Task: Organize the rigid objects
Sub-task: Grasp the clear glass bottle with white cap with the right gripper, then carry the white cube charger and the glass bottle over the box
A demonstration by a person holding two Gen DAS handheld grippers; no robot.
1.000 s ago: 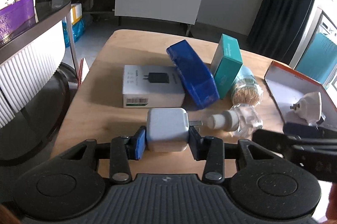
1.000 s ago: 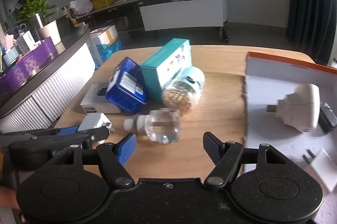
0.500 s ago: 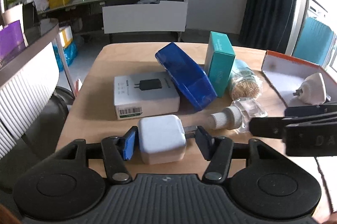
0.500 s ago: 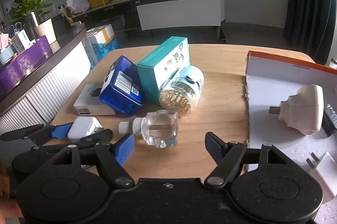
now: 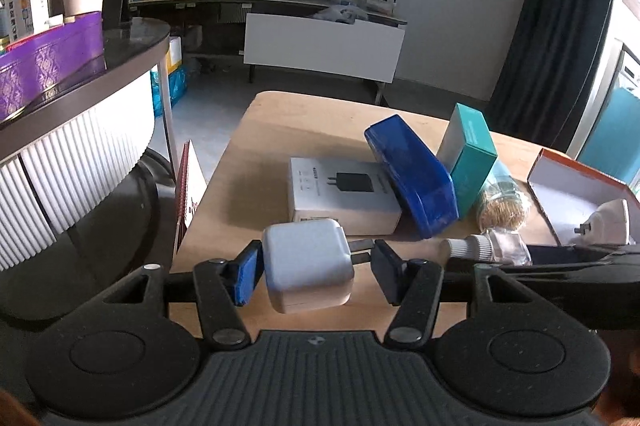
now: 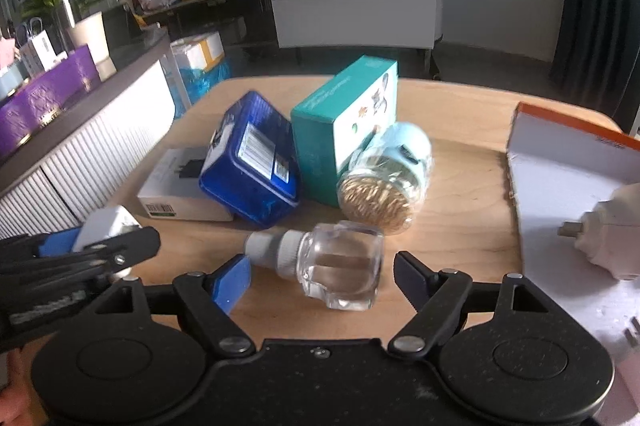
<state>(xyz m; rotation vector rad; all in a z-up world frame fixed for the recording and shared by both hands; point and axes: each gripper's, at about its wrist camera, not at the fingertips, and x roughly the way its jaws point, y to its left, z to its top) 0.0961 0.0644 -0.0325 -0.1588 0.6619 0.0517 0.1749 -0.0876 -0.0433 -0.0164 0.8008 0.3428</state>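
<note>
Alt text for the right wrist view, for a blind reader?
Open right gripper straddles a clear bottle lying on a wooden table. Behind lie a blue case, teal box and toothpick jar.

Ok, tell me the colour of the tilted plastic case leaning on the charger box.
Deep blue case, clearest in the right wrist view.

boxes (image 6: 344,113): 3 | chargers (image 5: 306,264): 2 | bottle (image 6: 340,264): 1 | jar (image 6: 384,181): 1 | tray (image 6: 560,181): 1
</note>
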